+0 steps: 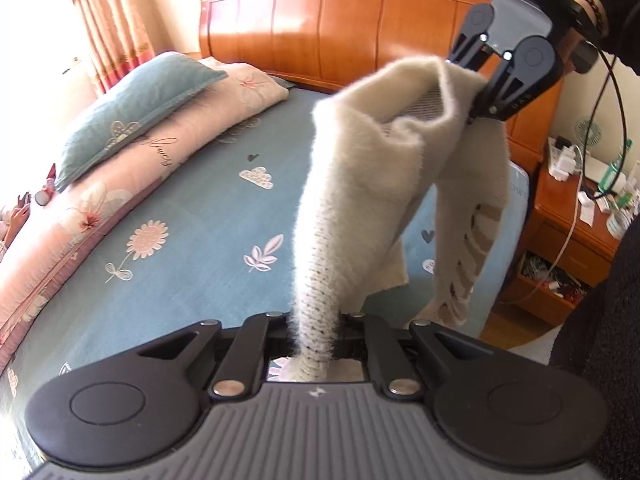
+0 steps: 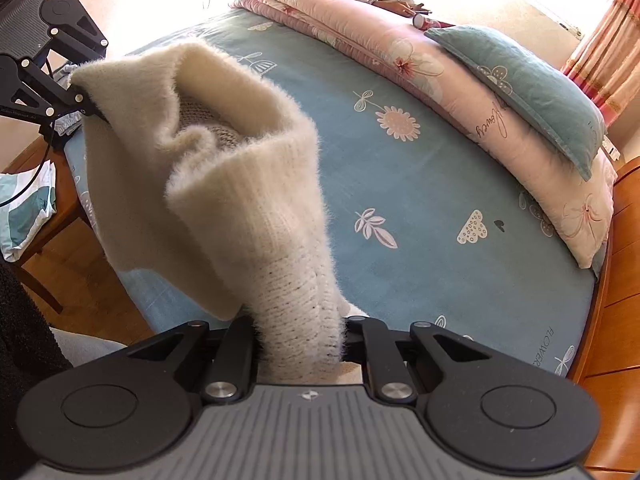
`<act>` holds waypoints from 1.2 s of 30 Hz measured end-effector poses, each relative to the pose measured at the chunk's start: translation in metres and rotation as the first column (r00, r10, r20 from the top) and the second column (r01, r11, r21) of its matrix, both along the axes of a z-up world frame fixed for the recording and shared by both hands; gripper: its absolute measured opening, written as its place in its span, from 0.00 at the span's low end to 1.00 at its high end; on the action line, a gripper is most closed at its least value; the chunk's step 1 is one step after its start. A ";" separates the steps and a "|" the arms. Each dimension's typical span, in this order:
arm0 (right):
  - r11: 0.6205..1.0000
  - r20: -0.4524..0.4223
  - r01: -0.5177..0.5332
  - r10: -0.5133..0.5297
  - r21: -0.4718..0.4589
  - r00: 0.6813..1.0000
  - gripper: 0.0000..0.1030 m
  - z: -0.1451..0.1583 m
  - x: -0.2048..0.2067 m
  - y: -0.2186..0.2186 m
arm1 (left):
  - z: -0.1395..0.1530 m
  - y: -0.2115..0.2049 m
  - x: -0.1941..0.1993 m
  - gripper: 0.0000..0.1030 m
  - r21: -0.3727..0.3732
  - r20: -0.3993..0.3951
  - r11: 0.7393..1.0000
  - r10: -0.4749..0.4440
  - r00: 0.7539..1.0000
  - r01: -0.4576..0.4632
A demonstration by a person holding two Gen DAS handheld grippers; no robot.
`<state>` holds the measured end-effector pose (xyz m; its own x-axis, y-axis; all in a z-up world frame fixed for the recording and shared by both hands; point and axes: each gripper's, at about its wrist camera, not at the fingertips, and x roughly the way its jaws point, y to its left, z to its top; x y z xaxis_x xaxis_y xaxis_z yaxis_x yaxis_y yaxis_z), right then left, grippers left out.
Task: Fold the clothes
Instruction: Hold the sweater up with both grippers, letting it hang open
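Left gripper (image 1: 314,344), angled downward, jaws clamped on the cream sweater (image 1: 360,184); the garment hangs in the air between both grippers above the blue bed sheet (image 1: 180,184); right gripper (image 2: 300,344), angled steeply downward, likewise clamped on it.

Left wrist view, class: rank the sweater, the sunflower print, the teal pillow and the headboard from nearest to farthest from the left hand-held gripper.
1. sweater: clamped in the left hand-held gripper, centre.
2. sunflower print: on the sheet, left of centre.
3. teal pillow: on the folded quilt, upper left.
4. headboard: at the bed's far end, top.
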<state>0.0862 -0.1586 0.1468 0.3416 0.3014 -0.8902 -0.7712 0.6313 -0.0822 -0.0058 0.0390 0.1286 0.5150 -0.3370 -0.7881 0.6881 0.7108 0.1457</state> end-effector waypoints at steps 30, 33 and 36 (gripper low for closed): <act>0.991 -0.024 0.124 -0.125 -0.060 0.992 0.12 -0.141 0.094 0.024 | -0.135 0.018 0.153 0.07 0.062 -0.054 0.988 0.141 0.988 -0.138; 0.989 0.002 0.142 -0.142 -0.048 0.990 0.12 -0.166 0.107 0.025 | -0.161 0.020 0.168 0.07 0.061 -0.041 0.985 0.161 0.986 -0.159; 0.987 0.009 0.162 -0.161 -0.011 0.987 0.12 -0.196 0.117 0.024 | -0.192 0.020 0.176 0.07 0.056 -0.057 0.980 0.194 0.979 -0.191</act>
